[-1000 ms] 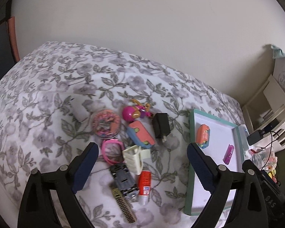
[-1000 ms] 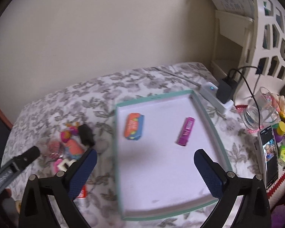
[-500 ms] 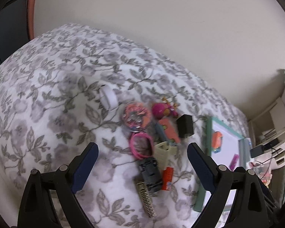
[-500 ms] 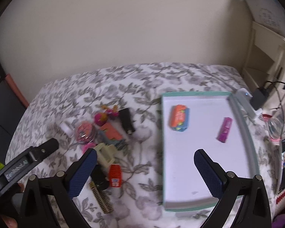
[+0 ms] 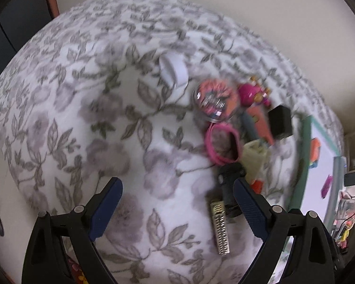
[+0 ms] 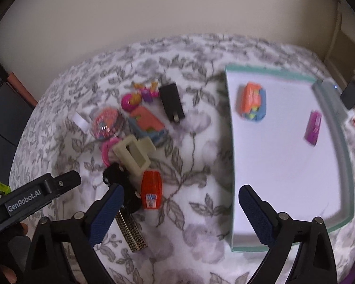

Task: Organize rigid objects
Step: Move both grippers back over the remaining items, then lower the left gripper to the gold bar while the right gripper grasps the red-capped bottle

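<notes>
Left wrist view: left claw (image 5: 177, 201) spread wide, nothing between the pads, hanging over bare floral bed cover (image 5: 87, 123). Pile of small rigid objects sits up and to its right: white tape roll (image 5: 174, 72), round glitter case (image 5: 215, 101), pink ring (image 5: 222, 145), cream plastic clip (image 5: 254, 159), black toy car (image 5: 228, 184), patterned comb (image 5: 221, 228) beside the right finger. All look light, hard plastic, probably slick; soft bedding underneath will give when pressed. Comb is flat, so pinch across its narrow width. A second ago this camera looked straight at the pile with the wall filling the top; now it is lower and tilted down, pile shifted right, image blurred.

Right wrist view: right claw (image 6: 179, 204) wide but its jaws are closing a little, nothing between them. Red stamp-like block (image 6: 151, 193) lies just ahead of the left finger, touching the car (image 6: 123, 184); boxy and stiff, so take it across its short flat sides. Black charger (image 6: 171, 103) farther up. Teal-rimmed tray (image 6: 232, 165) to the right holds an orange-blue eraser (image 6: 252, 103) and a purple piece (image 6: 313, 127). Left claw's body (image 6: 33, 195) shows at lower left. Earlier the tray sat centred between the fingers; now the view has swung left toward the pile.
</notes>
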A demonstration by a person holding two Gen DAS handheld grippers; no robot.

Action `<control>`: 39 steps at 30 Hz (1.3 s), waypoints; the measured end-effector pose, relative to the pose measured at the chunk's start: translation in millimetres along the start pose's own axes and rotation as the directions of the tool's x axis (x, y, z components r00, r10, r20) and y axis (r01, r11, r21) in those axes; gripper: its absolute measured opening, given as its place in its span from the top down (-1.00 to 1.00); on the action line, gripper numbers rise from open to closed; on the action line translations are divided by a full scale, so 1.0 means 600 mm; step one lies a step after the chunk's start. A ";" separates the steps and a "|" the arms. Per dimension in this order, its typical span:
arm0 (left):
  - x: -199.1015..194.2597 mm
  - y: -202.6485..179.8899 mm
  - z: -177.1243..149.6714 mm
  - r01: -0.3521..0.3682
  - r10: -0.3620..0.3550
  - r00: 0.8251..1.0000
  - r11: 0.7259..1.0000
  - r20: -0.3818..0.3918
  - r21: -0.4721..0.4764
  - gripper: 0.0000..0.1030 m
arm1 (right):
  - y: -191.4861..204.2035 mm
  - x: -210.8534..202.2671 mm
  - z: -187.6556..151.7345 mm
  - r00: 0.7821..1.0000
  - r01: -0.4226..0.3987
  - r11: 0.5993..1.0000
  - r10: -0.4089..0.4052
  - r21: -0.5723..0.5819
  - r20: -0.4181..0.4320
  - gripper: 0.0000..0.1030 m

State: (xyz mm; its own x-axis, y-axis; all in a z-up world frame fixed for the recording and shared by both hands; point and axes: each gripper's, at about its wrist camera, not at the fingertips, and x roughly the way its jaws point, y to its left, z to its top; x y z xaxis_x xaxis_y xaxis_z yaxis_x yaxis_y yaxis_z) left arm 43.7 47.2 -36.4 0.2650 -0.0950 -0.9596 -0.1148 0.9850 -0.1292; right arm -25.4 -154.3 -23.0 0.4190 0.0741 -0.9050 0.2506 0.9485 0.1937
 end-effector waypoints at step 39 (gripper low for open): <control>0.065 -0.081 -0.054 0.058 -0.045 0.981 0.996 -0.191 0.065 -0.34 | 0.064 0.102 -0.030 0.986 0.024 0.989 -0.048 -0.147 -0.161 0.05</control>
State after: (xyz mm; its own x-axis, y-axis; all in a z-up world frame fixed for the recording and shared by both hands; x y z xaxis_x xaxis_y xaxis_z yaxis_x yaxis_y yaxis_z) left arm 28.6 -8.8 -75.8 0.0819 -0.1650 -0.9829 -0.0371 0.9850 -0.1685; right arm -6.0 -107.7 -78.0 0.2605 0.0774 -0.9624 0.1299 0.9849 0.1144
